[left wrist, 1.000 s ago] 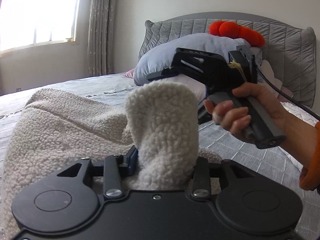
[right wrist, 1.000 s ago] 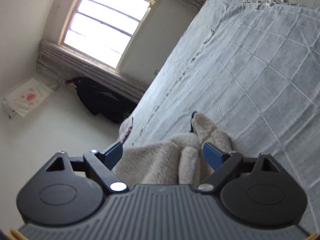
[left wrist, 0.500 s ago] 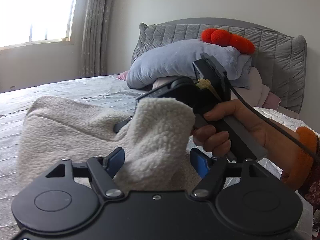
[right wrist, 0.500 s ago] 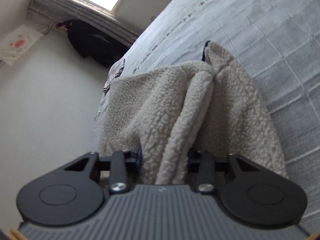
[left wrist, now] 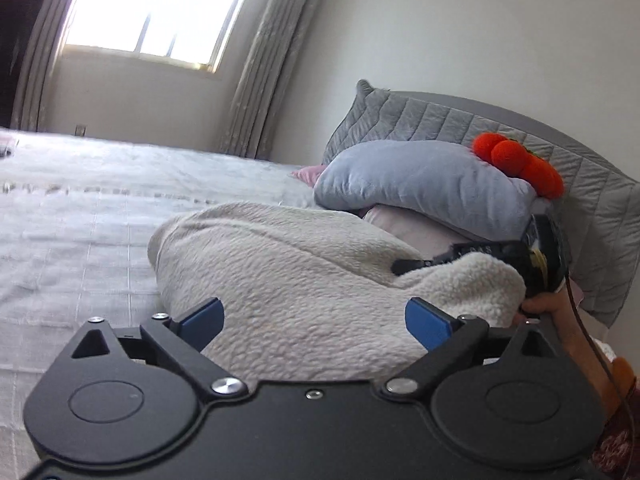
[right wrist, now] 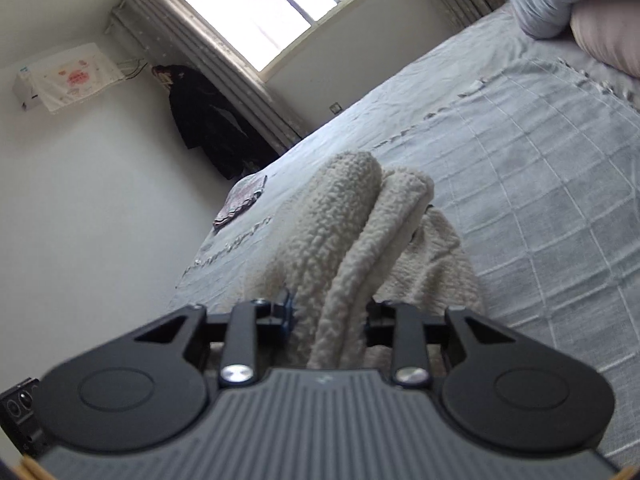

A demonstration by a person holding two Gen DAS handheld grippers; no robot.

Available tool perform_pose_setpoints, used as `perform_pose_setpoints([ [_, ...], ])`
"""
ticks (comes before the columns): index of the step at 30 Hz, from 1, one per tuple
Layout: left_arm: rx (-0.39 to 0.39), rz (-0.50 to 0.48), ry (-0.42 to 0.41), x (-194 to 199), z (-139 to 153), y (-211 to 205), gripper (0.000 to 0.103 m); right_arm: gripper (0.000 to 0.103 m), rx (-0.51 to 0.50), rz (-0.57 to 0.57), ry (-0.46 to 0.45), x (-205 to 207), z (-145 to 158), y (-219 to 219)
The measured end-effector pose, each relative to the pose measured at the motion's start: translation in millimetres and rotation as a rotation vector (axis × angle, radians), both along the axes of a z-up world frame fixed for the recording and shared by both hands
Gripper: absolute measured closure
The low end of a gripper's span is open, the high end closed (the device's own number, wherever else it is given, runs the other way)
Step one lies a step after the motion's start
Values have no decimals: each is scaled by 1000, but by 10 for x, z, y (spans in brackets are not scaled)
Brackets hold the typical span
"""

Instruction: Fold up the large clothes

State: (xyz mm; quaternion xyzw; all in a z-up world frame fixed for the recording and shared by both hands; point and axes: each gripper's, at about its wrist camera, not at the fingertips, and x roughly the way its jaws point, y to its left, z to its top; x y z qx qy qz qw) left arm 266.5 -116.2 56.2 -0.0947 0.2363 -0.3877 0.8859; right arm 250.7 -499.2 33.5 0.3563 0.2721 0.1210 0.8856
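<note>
A cream fleece garment (left wrist: 304, 288) lies bunched on the grey bed, one fold lifted.

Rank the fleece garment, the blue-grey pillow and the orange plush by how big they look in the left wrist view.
1. fleece garment, though it lies nearest the camera.
2. blue-grey pillow.
3. orange plush, clearly smallest.

My left gripper (left wrist: 314, 320) is opening wide, pads touching nothing. My right gripper (right wrist: 328, 314) is closing, pinching fleece (right wrist: 344, 248) between its pads.
</note>
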Motion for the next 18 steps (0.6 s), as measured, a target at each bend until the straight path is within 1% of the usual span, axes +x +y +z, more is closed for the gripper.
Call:
perform_pose_setpoints([
  [2,-35,35,113,189,-162,-15,5,75,56,-31,32,-51,-256,-141],
  [4,-63,43,217,352,-325,-32,5,75,112,-50,60,-73,-517,-257],
  [5,-69,47,258,419,-400,-51,5,74,145,-53,64,-82,-629,-297],
  [6,-88,42,296,479,-472,-53,3,73,174,-51,59,-95,-705,-324],
  [7,-126,33,342,537,-535,-45,2,67,197,-47,51,-116,-764,-356],
  [8,-172,36,400,588,-602,-23,2,55,195,-53,49,-135,-783,-366],
  [9,-223,49,453,623,-666,9,1,39,176,-66,56,-148,-786,-368],
  [10,-261,67,487,644,-714,35,1,33,156,-71,64,-155,-790,-372],
  [11,-290,78,518,661,-753,47,1,31,166,-59,68,-140,-821,-387],
  [13,-334,83,567,681,-841,65,0,31,228,-34,85,-125,-891,-409],
  [15,-370,84,607,698,-912,91,0,32,342,-8,121,-69,-1064,-439],
  [16,-388,80,622,700,-941,109,0,33,415,8,139,-36,-1177,-433],
  [18,-408,68,633,701,-966,147,2,40,502,9,129,-49,-1315,-399],
])
